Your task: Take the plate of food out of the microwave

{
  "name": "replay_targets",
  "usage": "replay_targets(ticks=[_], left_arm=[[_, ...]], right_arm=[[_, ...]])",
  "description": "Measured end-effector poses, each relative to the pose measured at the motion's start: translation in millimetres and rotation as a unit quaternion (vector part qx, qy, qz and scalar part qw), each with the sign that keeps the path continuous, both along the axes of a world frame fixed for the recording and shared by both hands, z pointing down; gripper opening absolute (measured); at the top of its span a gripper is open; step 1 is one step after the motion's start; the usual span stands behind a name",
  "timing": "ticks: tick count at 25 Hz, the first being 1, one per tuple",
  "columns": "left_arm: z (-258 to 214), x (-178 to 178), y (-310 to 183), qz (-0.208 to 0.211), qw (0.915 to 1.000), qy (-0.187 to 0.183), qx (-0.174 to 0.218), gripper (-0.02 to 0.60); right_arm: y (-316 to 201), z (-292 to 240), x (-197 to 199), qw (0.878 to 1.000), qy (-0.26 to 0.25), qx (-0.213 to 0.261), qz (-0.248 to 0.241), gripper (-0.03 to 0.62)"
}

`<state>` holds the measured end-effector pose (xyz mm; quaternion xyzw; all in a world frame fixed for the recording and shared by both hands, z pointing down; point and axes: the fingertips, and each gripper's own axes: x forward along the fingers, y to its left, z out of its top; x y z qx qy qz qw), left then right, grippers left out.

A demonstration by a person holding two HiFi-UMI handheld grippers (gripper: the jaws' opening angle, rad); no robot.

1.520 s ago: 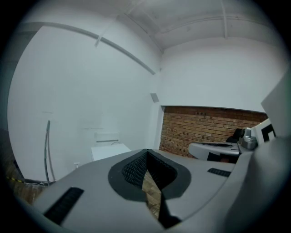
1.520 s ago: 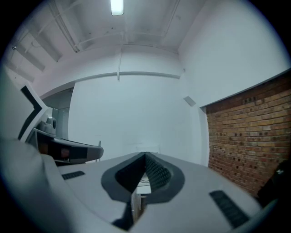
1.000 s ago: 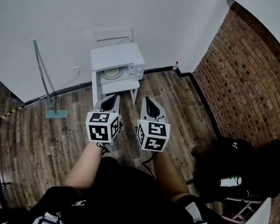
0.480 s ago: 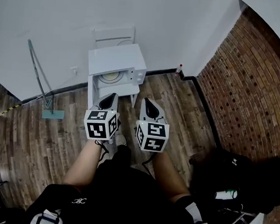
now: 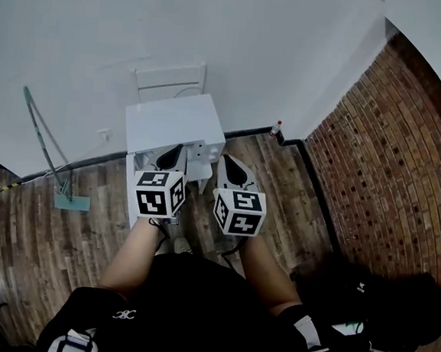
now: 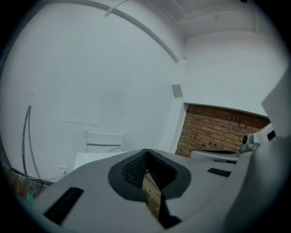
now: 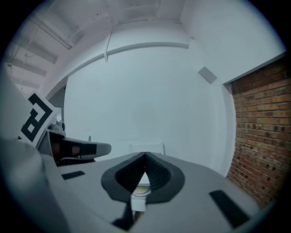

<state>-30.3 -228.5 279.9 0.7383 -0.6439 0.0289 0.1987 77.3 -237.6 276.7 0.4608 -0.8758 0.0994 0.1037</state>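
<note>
- The person's black lap (image 5: 187, 299) and two bare arms fill the near part of the head view.
- The left gripper (image 5: 173, 153) is held out in front. Its jaws are closed tip to tip, and there is nothing between them.
- The right gripper (image 5: 231, 165) is just beside it, a small gap away. Its jaws are closed too, and they hold nothing.
- Both grippers point at the white microwave (image 5: 173, 121), which is right in front of them. The left one's tip sits over its front edge in the head view.
- The plate of food (image 7: 142, 188) is inside the microwave. It shows as a pale yellow round thing in the white box, seen past the right jaws. I cannot tell what the food is.
- The wood floor (image 5: 60, 249) has lots of open room on both sides of the microwave.
- A long-handled mop (image 5: 46, 148) leans at the left, well away from the microwave.
- A black bag (image 5: 382, 300) lies on the floor at the right, near the brick wall (image 5: 405, 165).
- A white chair (image 5: 169, 83) stands just behind the microwave, against the white wall (image 5: 218, 33).
- A small bottle (image 5: 274, 128) stands in the far corner where the two walls meet.
</note>
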Motion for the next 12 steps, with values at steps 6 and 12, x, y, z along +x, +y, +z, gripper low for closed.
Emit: replay_targets(ticks=[6,12], left_arm=[[11,-39,-46,-0.028,0.9995,0.013,-0.006,-0.003],[42,-67,-47,-0.080,0.9958,0.025,-0.035,-0.003]], right_arm=[[-55,12,-34,1.000,0.003,-0.013,-0.020,0.006],[-72,46,-69,0.995,0.014,-0.051,-0.085,0.006]])
